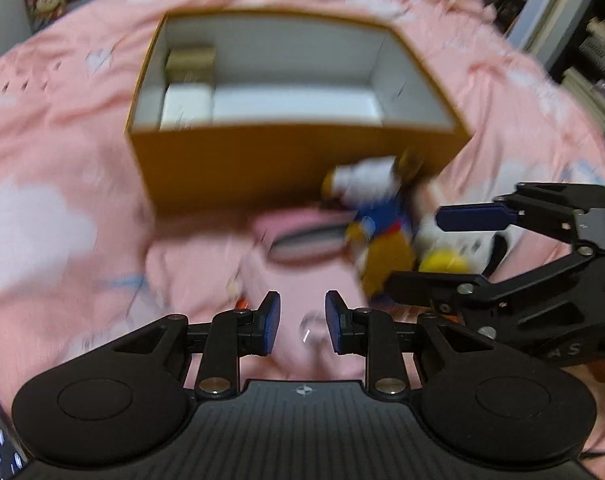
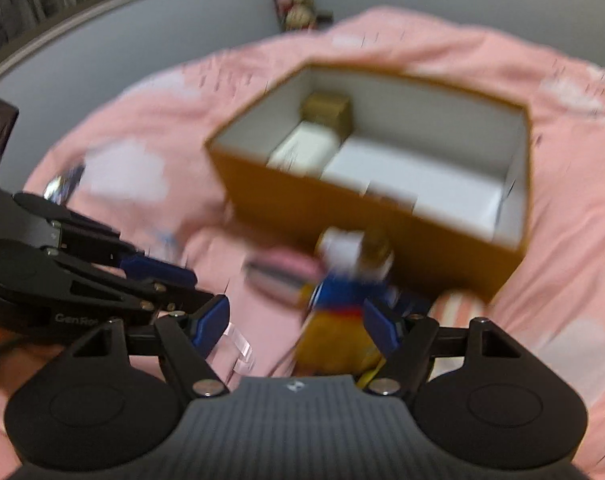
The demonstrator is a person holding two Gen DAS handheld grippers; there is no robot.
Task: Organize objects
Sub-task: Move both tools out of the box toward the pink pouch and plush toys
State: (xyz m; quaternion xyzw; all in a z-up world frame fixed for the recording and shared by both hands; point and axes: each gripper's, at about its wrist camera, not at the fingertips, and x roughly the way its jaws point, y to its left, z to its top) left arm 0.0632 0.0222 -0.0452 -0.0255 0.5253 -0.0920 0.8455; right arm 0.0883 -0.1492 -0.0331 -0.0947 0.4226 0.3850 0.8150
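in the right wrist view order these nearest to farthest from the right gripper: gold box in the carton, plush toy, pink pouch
1. plush toy, between the open fingers of the right gripper
2. pink pouch, just beyond, slightly left
3. gold box, in the carton's far left corner

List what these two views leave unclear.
- Plush toy: motion blur in both views smears its shape; whether the right gripper touches it is unclear.
- Small clear item: blurred, unidentifiable.
- Box contents: near wall hides the floor in the left view.
- Left gripper: open, holding nothing.
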